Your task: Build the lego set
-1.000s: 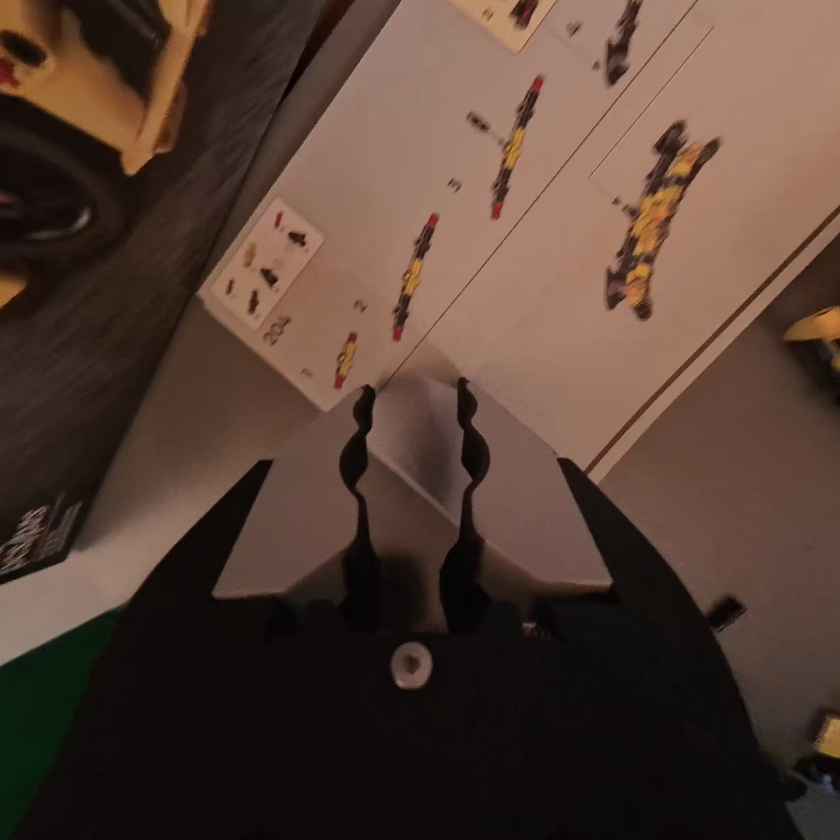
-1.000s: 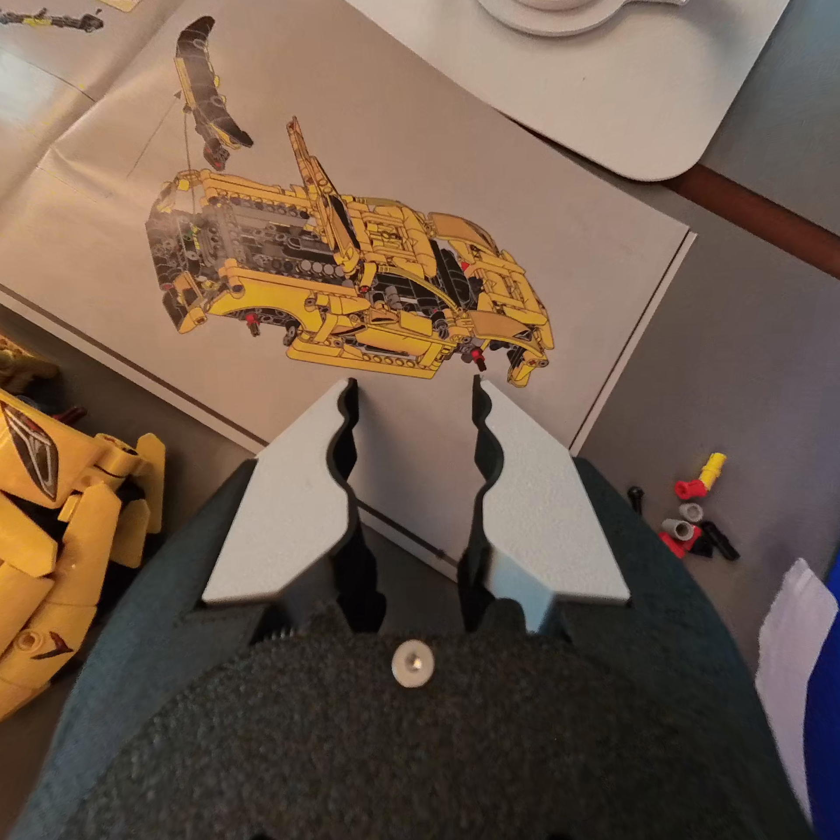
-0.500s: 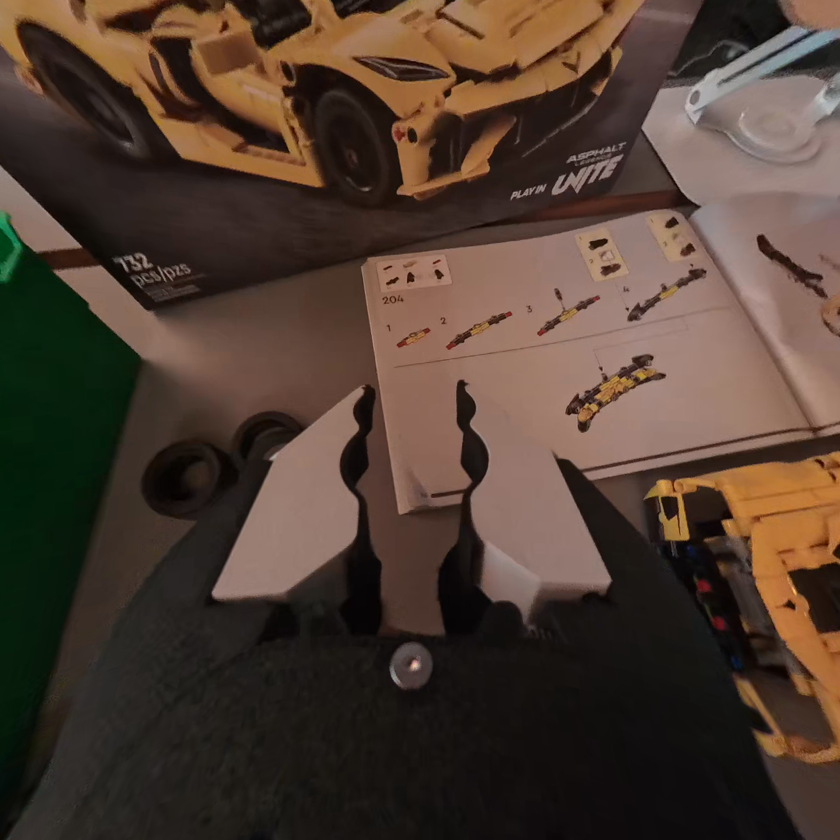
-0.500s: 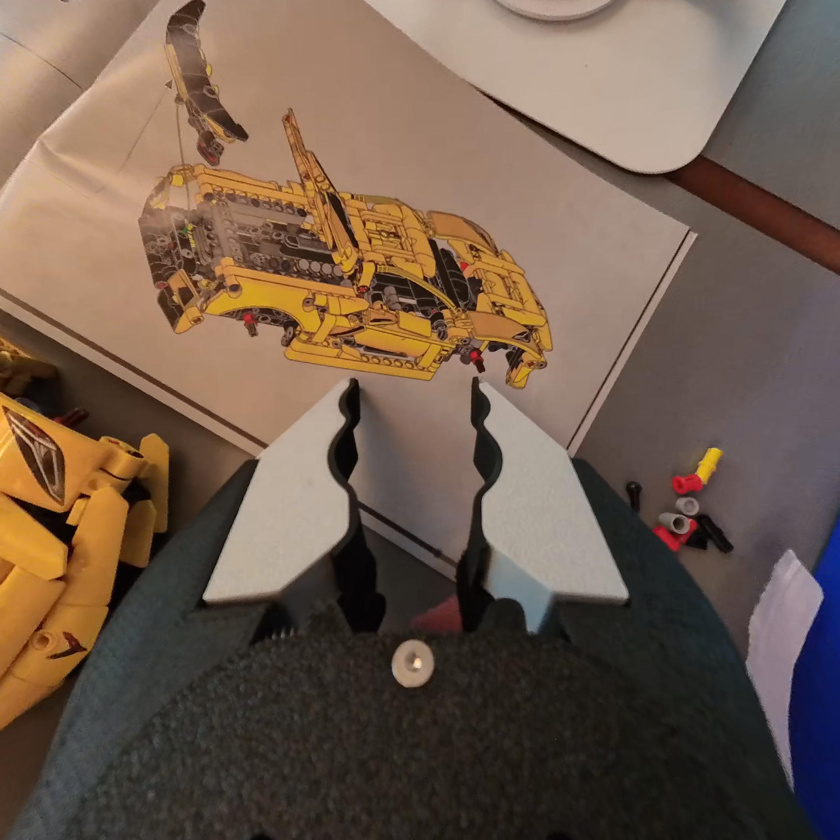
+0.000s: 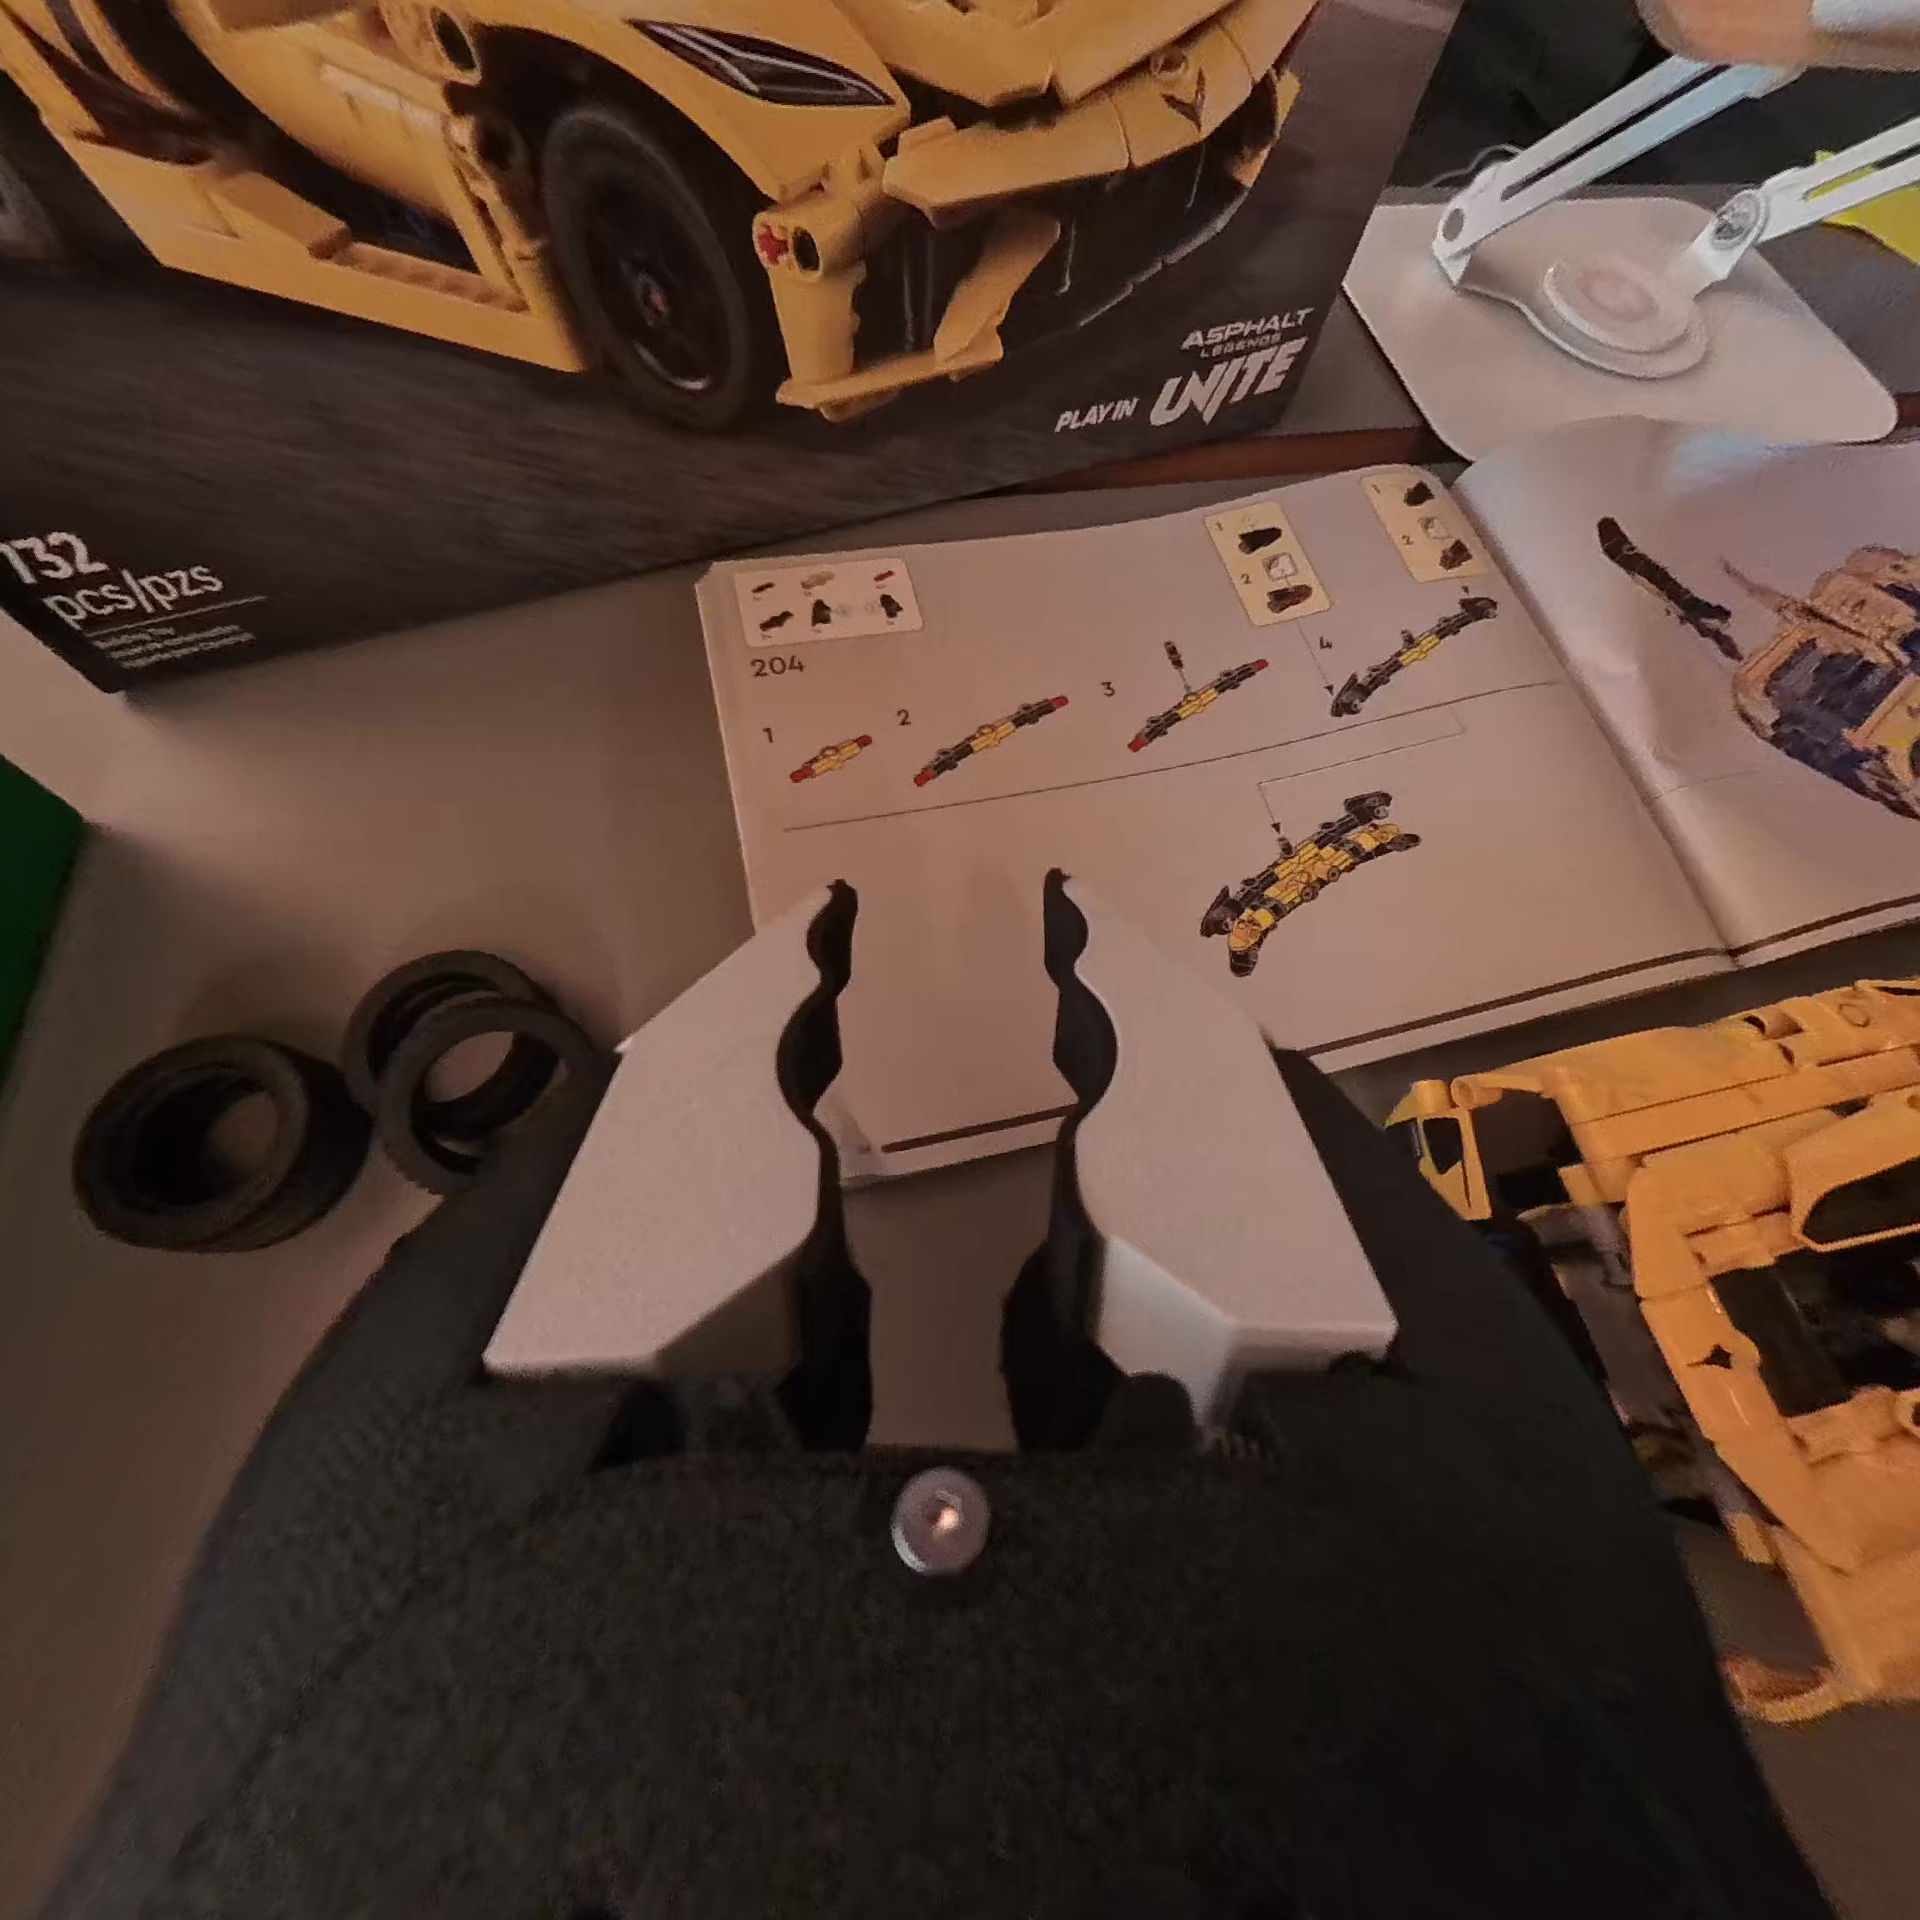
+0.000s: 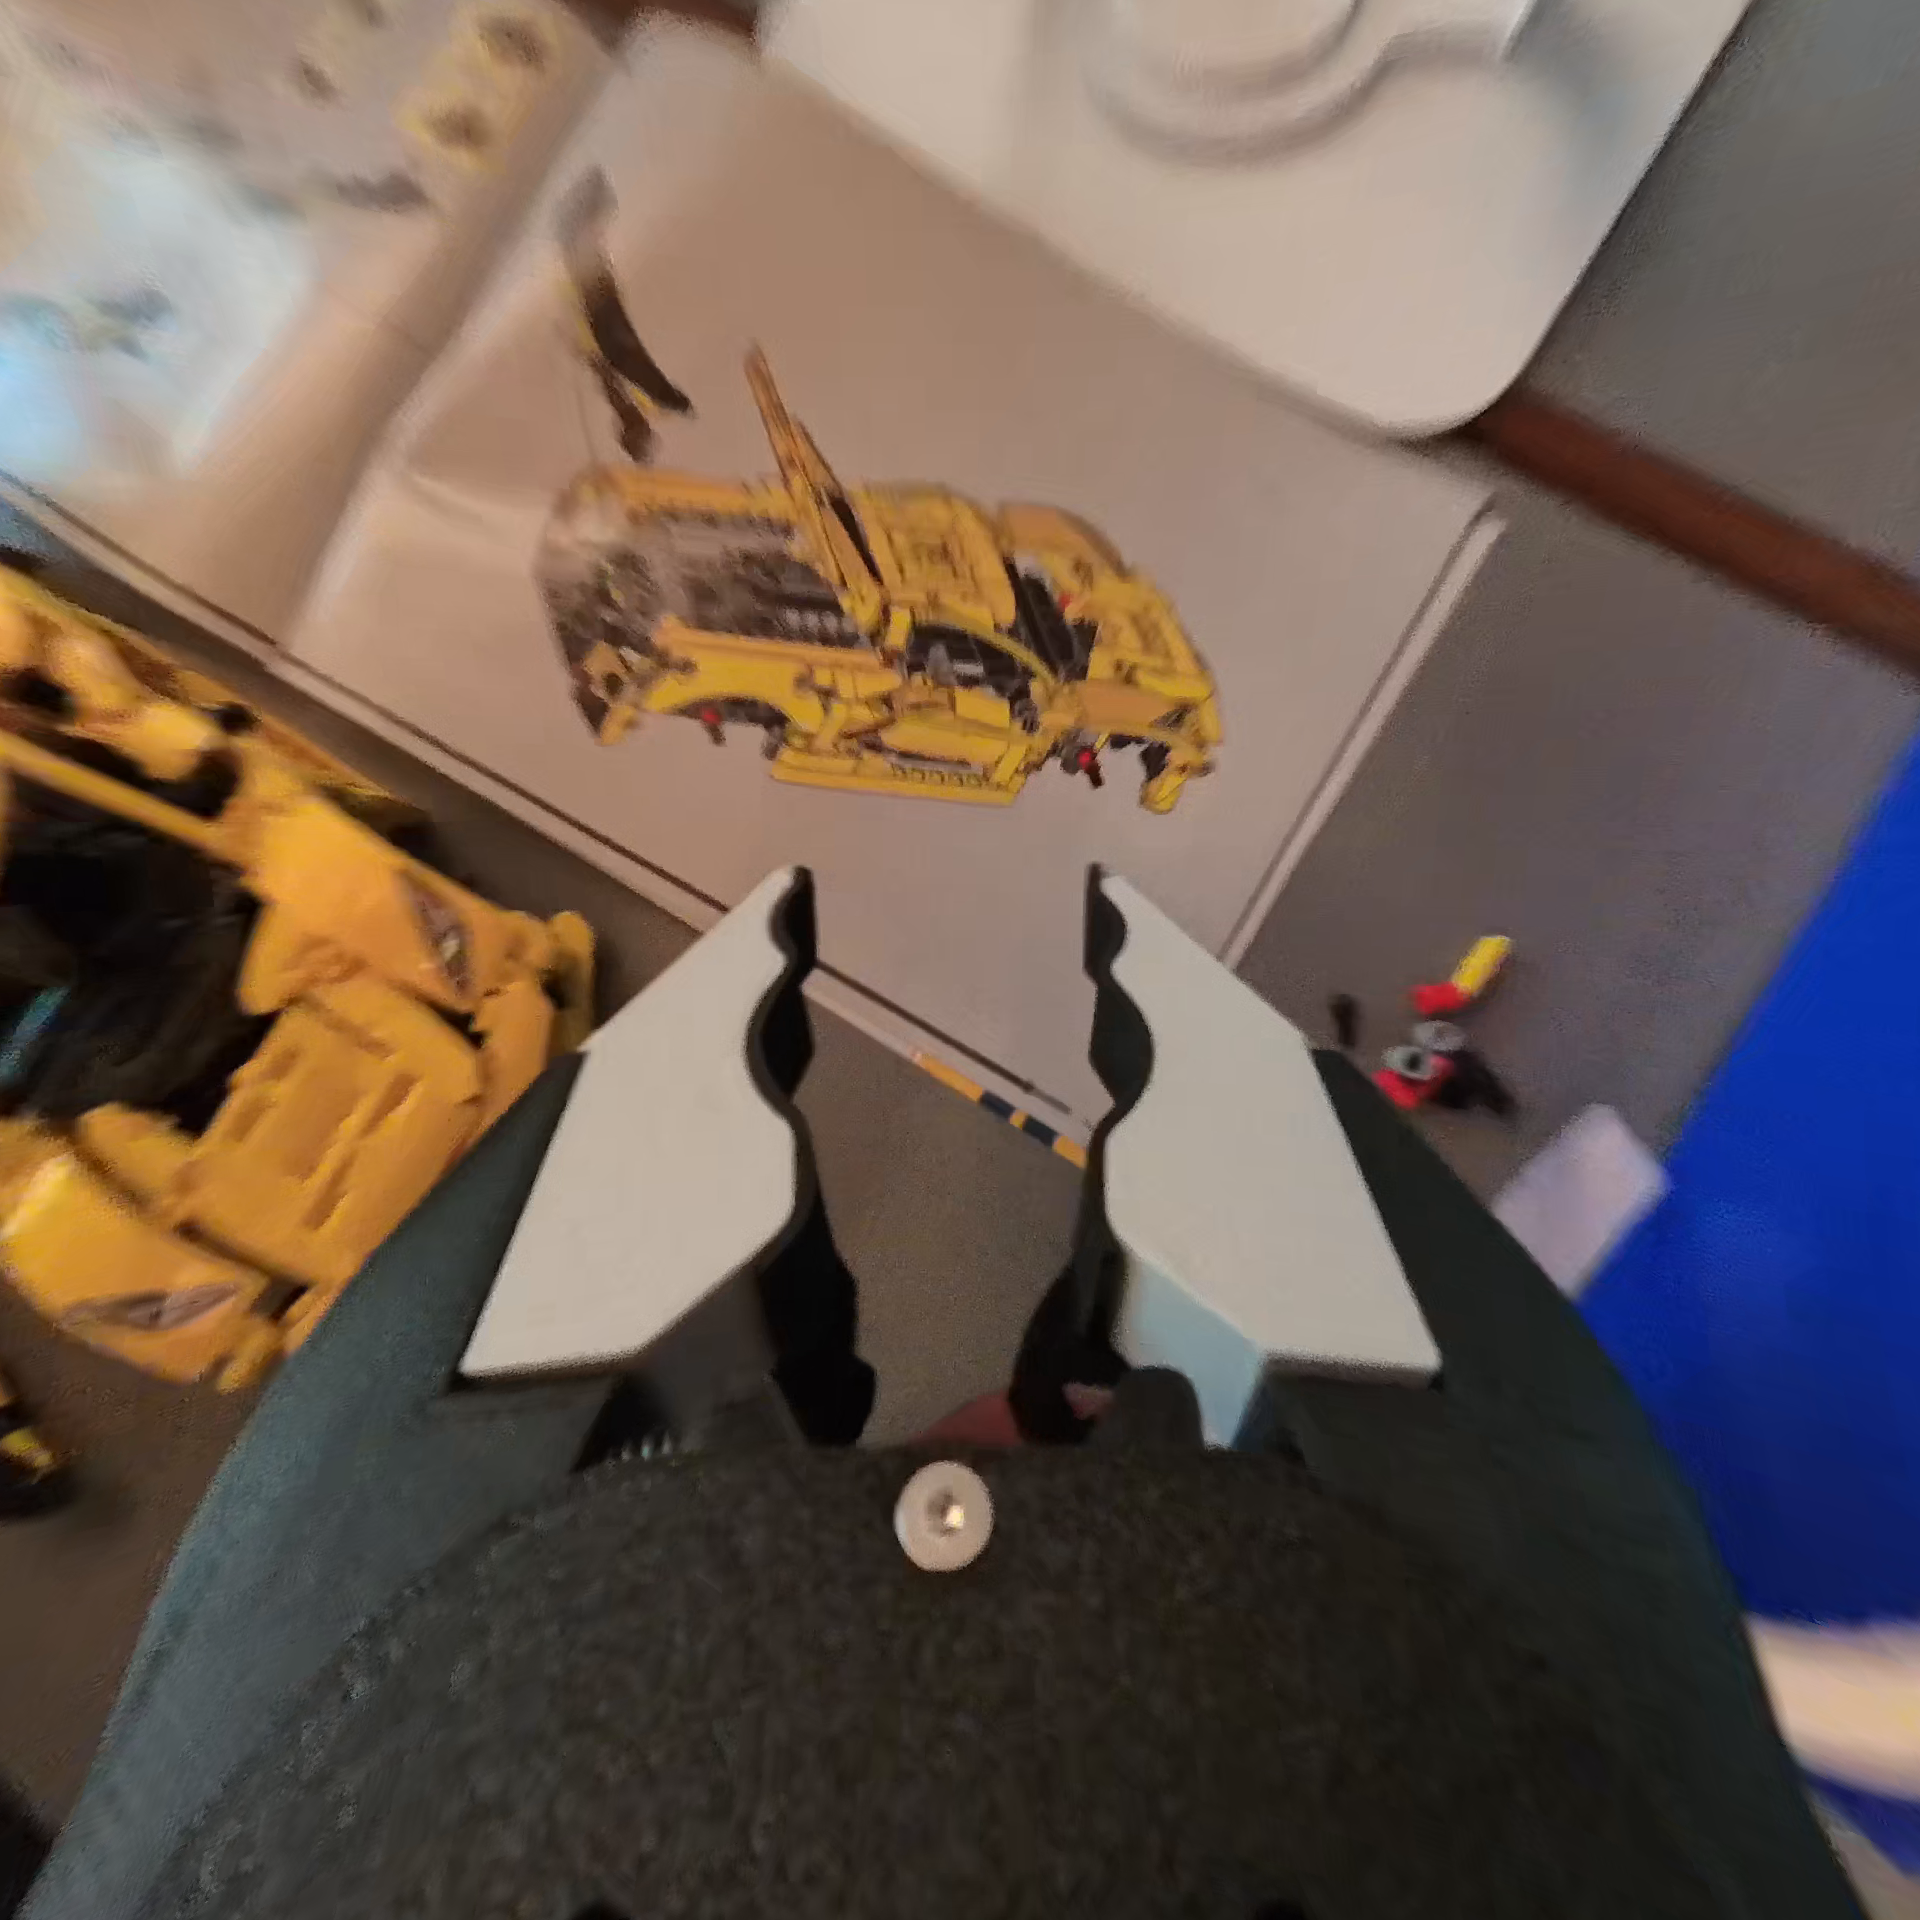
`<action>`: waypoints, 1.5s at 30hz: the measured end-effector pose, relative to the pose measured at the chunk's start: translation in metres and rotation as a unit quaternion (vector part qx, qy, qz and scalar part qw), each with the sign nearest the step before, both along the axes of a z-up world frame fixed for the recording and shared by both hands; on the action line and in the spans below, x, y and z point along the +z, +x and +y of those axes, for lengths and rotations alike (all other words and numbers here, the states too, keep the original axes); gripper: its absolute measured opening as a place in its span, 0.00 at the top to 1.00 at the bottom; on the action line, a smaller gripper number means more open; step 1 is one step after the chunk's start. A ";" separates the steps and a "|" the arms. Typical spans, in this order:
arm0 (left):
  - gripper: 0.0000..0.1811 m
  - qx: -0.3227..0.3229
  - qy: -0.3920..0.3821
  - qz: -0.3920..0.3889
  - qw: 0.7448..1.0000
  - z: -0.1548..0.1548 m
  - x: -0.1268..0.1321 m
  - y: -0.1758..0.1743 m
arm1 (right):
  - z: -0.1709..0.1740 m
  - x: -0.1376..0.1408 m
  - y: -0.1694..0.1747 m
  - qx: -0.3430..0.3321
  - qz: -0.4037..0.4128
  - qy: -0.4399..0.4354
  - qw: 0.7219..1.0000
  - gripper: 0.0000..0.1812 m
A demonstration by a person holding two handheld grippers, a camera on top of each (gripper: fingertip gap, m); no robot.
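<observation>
Currently: left gripper (image 5: 948, 894) spread, nothing between the fingers, held above the near corner of the open instruction booklet (image 5: 1039, 665). Right gripper (image 6: 945, 883) likewise spread and empty, over the near edge of the same booklet (image 6: 987, 343), page with the large yellow car drawing.

Partly built yellow car model (image 5: 1704, 1247) lying on the grey table (image 5: 395, 831), just right of the left gripper, near edge of booklet close beside it; in the right wrist view same model (image 6: 260, 1018) at left, blurred by motion. Contact between model and booklet: cannot tell.

Two stacks of black tyres (image 5: 332, 1101) on the table left of the left gripper, side by side, apparently touching. Set's box (image 5: 623, 416) propped behind the booklet, car picture on its face. White lamp base (image 5: 1621, 312) at far right behind the booklet, arm rising from it.

Small loose pins (image 6: 1439, 1039), red, yellow, grey and black, in a cluster on the table right of the booklet's corner, apart from it. Blue object (image 6: 1808, 1195) at right edge, kind unclear. Green object (image 5: 26, 894) at left edge, kind unclear.
</observation>
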State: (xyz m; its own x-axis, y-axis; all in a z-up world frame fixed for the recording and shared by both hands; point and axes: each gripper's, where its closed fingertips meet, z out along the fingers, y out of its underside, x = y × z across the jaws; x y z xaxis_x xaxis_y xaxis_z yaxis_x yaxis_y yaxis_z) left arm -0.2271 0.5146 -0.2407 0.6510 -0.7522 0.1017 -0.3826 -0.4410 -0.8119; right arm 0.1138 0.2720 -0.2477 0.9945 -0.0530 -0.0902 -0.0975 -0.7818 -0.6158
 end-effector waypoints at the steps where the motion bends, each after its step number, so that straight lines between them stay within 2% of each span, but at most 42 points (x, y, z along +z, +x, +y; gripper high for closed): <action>1: 0.80 -0.005 -0.002 0.001 1.000 -0.002 -0.002 0.003 | -0.008 0.025 0.001 0.001 -0.017 0.038 0.999 0.76; 3: 0.80 -0.020 -0.005 0.007 1.000 -0.007 -0.006 0.008 | -0.037 0.058 -0.005 0.012 -0.044 0.081 0.996 0.80; 5: 0.80 -0.030 -0.005 0.014 0.999 -0.012 -0.011 0.011 | -0.084 0.061 -0.013 0.025 -0.057 0.065 0.996 0.80; 7: 0.79 -0.036 -0.009 0.009 0.999 -0.015 -0.012 0.015 | -0.139 0.047 -0.017 0.015 -0.064 0.036 0.997 0.80; 10: 0.79 -0.052 -0.034 -0.013 0.998 -0.024 -0.013 0.022 | -0.210 0.014 -0.014 -0.055 -0.051 0.007 0.997 0.85; 12: 0.79 -0.052 -0.043 -0.018 0.998 -0.024 -0.014 0.023 | -0.238 -0.007 -0.024 -0.079 -0.017 0.008 0.997 0.85; 14: 0.79 -0.048 -0.043 -0.018 0.998 -0.023 -0.015 0.022 | -0.253 -0.024 -0.036 -0.072 -0.012 -0.008 0.997 0.84; 20: 0.79 -0.036 -0.038 -0.018 0.998 -0.017 -0.014 0.016 | -0.248 -0.033 -0.073 -0.012 0.000 -0.001 1.000 0.84; 25: 0.79 -0.036 -0.042 -0.018 0.998 -0.017 -0.016 0.015 | -0.251 -0.040 -0.068 -0.010 -0.036 -0.020 0.999 0.86; 34: 0.79 -0.039 -0.045 -0.019 0.998 -0.017 -0.016 0.015 | -0.260 -0.033 -0.040 -0.064 -0.048 -0.010 0.997 0.89; 41: 0.79 -0.043 -0.045 -0.017 0.998 -0.019 -0.016 0.015 | -0.236 -0.033 -0.040 -0.064 -0.052 0.009 0.997 0.88; 45: 0.79 -0.045 -0.047 -0.019 0.998 -0.020 -0.015 0.017 | -0.200 -0.017 -0.024 -0.100 -0.067 0.080 0.990 0.86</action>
State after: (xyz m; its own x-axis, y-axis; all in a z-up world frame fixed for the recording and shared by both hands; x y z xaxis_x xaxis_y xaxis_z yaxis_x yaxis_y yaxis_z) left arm -0.2104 0.4941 -0.2559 0.5750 -0.7938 0.1982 -0.3937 -0.4808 -0.7835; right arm 0.0897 0.0716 -0.2643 0.9692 -0.2454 0.0188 -0.1493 -0.6466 -0.7481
